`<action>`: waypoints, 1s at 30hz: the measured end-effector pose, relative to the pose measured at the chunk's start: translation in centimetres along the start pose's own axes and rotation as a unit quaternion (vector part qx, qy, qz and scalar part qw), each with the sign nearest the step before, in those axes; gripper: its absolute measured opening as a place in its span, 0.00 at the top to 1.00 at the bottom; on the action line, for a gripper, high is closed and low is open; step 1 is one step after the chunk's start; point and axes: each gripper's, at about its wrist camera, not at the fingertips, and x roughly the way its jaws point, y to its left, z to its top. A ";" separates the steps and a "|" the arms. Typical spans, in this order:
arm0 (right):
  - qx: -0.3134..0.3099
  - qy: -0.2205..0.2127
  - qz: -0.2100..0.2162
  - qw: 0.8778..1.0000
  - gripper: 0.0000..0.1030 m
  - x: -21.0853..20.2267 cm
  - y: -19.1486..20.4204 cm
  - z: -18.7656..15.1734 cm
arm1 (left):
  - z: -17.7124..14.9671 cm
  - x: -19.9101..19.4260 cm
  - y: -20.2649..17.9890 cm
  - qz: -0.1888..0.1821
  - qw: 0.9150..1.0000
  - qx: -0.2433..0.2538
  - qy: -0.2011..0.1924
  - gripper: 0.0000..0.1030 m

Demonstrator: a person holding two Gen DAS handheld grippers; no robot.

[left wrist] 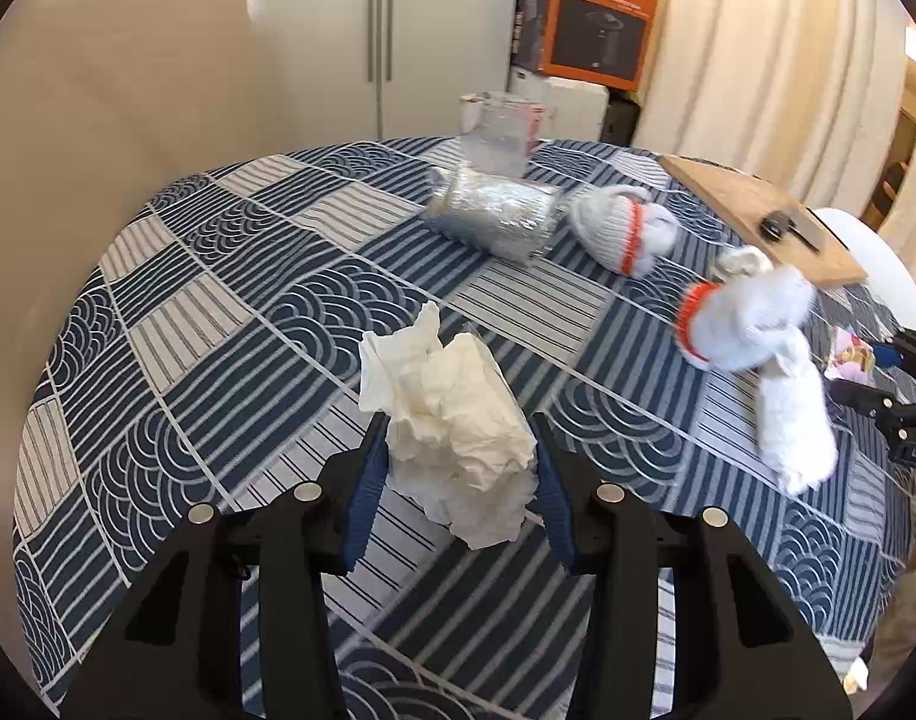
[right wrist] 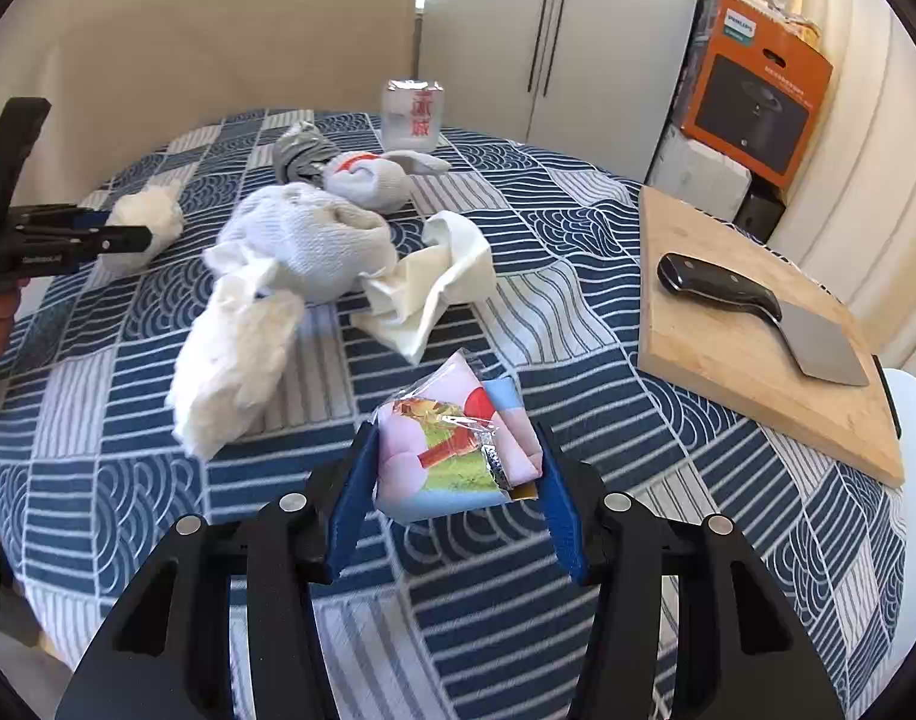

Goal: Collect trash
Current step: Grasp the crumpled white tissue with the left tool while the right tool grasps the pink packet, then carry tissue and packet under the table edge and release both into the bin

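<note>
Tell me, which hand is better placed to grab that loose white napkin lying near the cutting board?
The right, probably. The loose napkin lies just ahead of the right gripper, while the left gripper sits farther away across the table. Both are already full, though: snack wrapper right, crumpled tissue left.

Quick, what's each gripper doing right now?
Left gripper: closed on the crumpled white tissue.
Right gripper: closed on the pink and green plastic snack wrapper.
</note>
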 end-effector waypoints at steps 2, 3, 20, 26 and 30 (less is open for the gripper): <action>-0.001 -0.004 0.000 1.000 0.53 -0.8 0.2 -0.4 | -0.3 -0.4 -0.3 0.007 1.000 0.005 -0.001 0.55; -0.003 -0.007 -0.001 1.000 0.53 -1.2 0.3 -0.7 | -0.6 -0.7 -0.6 0.012 1.000 0.009 -0.001 0.55; -0.026 -0.046 0.011 0.999 0.53 -7.0 3.2 -4.6 | -5.0 -4.1 -4.4 0.005 0.999 0.052 0.006 0.55; -0.037 -0.057 0.023 0.997 0.53 -8.8 4.4 -6.7 | -6.3 -6.0 -6.8 0.007 0.997 0.078 0.002 0.55; -0.030 -0.061 0.029 0.997 0.53 -9.5 4.8 -8.3 | -7.6 -7.6 -8.4 0.006 0.995 0.096 -0.012 0.55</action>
